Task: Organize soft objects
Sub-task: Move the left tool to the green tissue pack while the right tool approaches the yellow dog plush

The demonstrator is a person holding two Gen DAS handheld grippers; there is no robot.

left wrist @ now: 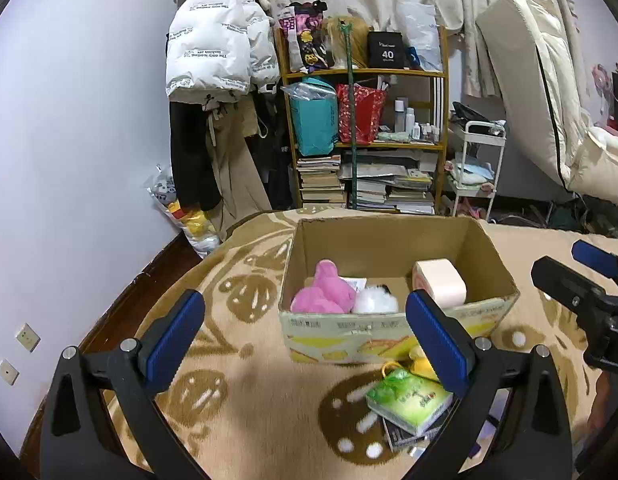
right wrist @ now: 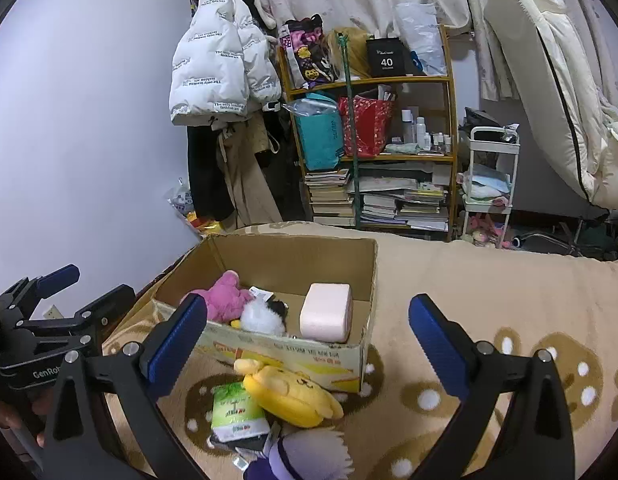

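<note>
An open cardboard box (left wrist: 389, 330) (right wrist: 285, 354) stands on the beige patterned blanket. It holds a pink plush (left wrist: 325, 290) (right wrist: 223, 296), a white fluffy toy (left wrist: 375, 300) (right wrist: 263, 316) and a pale pink block (left wrist: 441, 280) (right wrist: 327, 312). In front of the box lie a yellow plush dog (right wrist: 289, 390) (left wrist: 423, 364), a green tissue pack (right wrist: 237, 412) (left wrist: 409, 398) and a purple-and-white plush (right wrist: 305, 456). My left gripper (left wrist: 305, 336) is open and empty before the box. My right gripper (right wrist: 309, 340) is open and empty above the yellow plush.
A wooden shelf (left wrist: 361, 136) with books and bags stands behind the bed. A white coat (left wrist: 217, 40) hangs at the wall. A white cart (left wrist: 475, 164) and a folded mattress (left wrist: 549, 92) are at the right. The bed edge (left wrist: 149, 276) drops at left.
</note>
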